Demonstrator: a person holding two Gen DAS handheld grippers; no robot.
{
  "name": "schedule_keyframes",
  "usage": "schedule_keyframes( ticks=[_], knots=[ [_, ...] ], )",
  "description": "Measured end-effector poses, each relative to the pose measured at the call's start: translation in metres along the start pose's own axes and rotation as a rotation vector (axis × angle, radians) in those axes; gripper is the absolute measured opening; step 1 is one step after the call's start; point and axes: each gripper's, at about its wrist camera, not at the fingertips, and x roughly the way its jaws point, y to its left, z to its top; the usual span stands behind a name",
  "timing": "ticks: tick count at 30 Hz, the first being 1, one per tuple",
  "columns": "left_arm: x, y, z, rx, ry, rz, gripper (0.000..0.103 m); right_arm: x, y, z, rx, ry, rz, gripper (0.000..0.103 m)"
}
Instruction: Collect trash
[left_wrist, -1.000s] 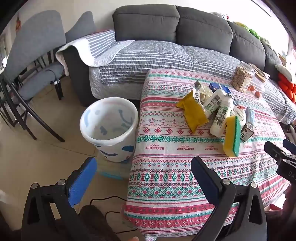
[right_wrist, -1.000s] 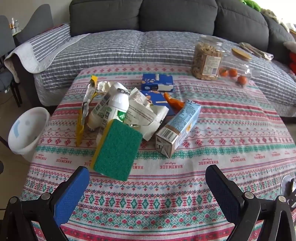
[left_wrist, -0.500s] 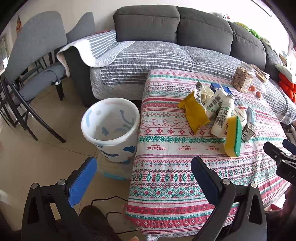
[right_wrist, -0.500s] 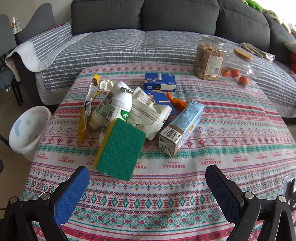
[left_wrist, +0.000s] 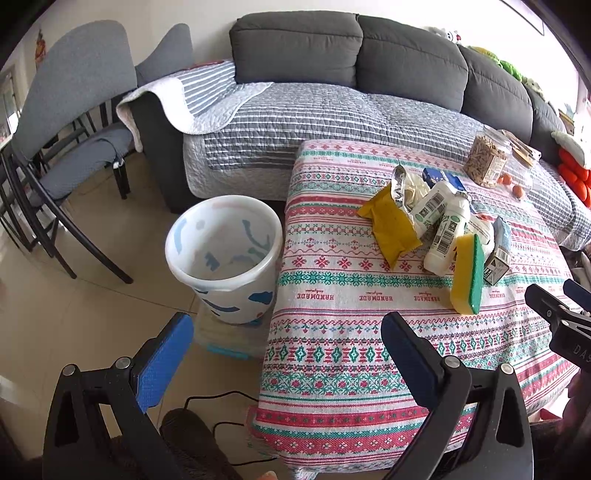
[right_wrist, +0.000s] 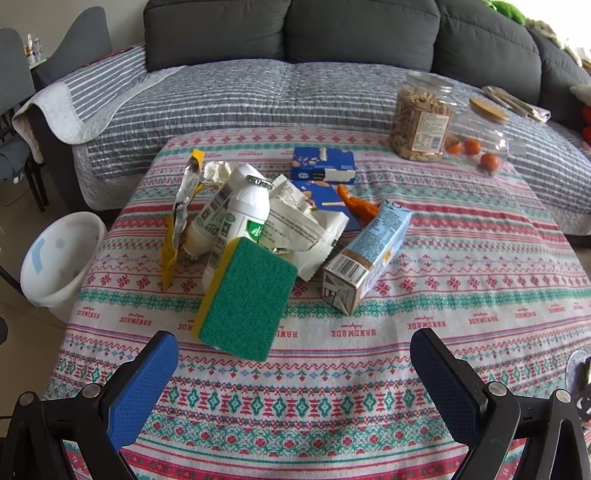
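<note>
Hovering over the near edge of the surface (right_wrist: 480, 280), the right tongs (right_wrist: 295, 365) stand wide apart and hold nothing, their blue pads framing the patterned cloth just short of the trash pile. The left tongs (left_wrist: 288, 354) are likewise spread wide and empty, poised off the near left corner of the surface, above the floor beside the white bin (left_wrist: 225, 254), which stands on the floor against the left edge.

The trash lies heaped toward the middle left of the surface. A green-and-yellow sponge (right_wrist: 247, 302) leans nearest the near edge, propped against two white bottles (right_wrist: 236, 221) lying side by side. To their left a yellow foil packet (right_wrist: 177, 221) stands torn open. A crumpled white wrapper (right_wrist: 303, 229) rests behind the sponge, touching a pale blue carton (right_wrist: 369, 254) that lies on its side pointing toward the near edge. Behind these lie a blue box (right_wrist: 323, 166), a flat blue packet (right_wrist: 332, 206) and what may be an orange peel (right_wrist: 356, 203), though it is small. At the far right corner sit a jar of snacks (right_wrist: 421, 122) and a clear jar of small orange fruit (right_wrist: 476, 147)
</note>
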Motion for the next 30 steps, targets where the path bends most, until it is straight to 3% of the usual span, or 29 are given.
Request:
schedule_keyframes(
  ticks=[30],
  knots=[
    [-0.0029, 0.0032, 0.0002, -0.008, -0.005, 0.0, 0.103, -0.001, -0.0013, -0.0003, 0.011, 0.001, 0.005, 0.103]
  ],
)
